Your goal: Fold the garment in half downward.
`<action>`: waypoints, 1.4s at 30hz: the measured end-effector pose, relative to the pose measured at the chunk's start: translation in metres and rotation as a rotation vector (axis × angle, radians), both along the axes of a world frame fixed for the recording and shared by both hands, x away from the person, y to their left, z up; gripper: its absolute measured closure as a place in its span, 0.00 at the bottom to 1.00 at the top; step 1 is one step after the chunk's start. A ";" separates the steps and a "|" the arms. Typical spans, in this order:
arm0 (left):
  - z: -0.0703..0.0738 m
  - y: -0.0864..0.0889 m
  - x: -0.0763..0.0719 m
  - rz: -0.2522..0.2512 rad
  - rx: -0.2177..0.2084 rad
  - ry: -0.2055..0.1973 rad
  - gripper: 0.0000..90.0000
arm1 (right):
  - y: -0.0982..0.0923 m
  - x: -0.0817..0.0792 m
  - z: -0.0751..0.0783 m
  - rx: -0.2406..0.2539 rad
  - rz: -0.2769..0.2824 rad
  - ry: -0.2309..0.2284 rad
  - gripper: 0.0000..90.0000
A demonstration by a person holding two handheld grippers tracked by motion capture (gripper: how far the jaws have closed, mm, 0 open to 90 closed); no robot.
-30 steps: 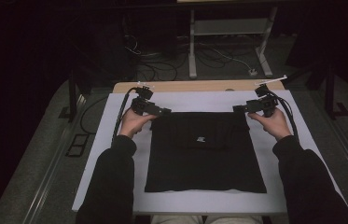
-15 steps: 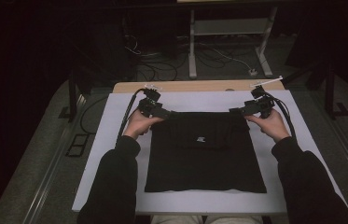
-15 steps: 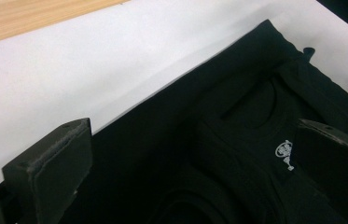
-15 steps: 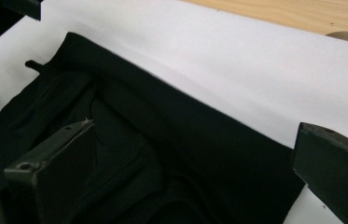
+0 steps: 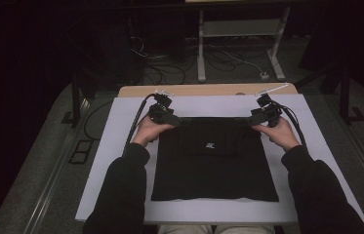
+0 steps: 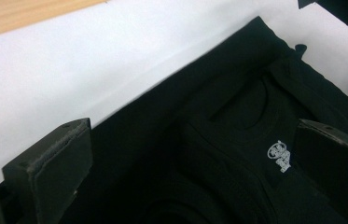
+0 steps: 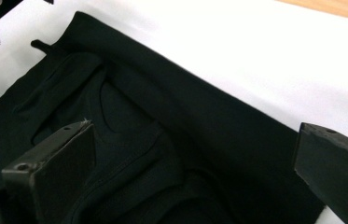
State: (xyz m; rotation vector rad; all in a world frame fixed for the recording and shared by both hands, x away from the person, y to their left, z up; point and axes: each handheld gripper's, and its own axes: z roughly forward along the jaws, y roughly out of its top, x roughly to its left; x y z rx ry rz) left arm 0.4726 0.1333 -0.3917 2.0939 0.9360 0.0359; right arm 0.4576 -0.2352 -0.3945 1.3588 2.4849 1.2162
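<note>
While the black shirt (image 5: 213, 161) lies folded into a rough square in the middle of the white sheet (image 5: 121, 126) that covers the table (image 5: 204, 89), its far edge is where things have just changed. A second ago both hands sat out at the two far corners, clear of the cloth; now they have drawn in toward each other, so that the left tongs (image 5: 182, 121) and the right tongs (image 5: 242, 121) each reach over a far corner of the shirt. The right tongs have just been opening and now stand spread wide, with the far edge of the shirt (image 7: 199, 140) passing between the jaws but not pinched. The left tongs (image 6: 199, 163) are likewise released, one jaw over the white sheet (image 6: 115, 60) and the other over the cloth near the small white logo (image 6: 280, 155). In my judgement this is the set-up for a two-corner pinch: both tongs look placed to close on the far edge and carry it toward the person for another fold. Neither has taken hold yet.
</note>
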 end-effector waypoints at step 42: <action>-0.030 -0.015 0.010 -0.034 0.014 0.096 0.52 | 0.017 0.001 -0.028 -0.004 0.071 0.046 0.63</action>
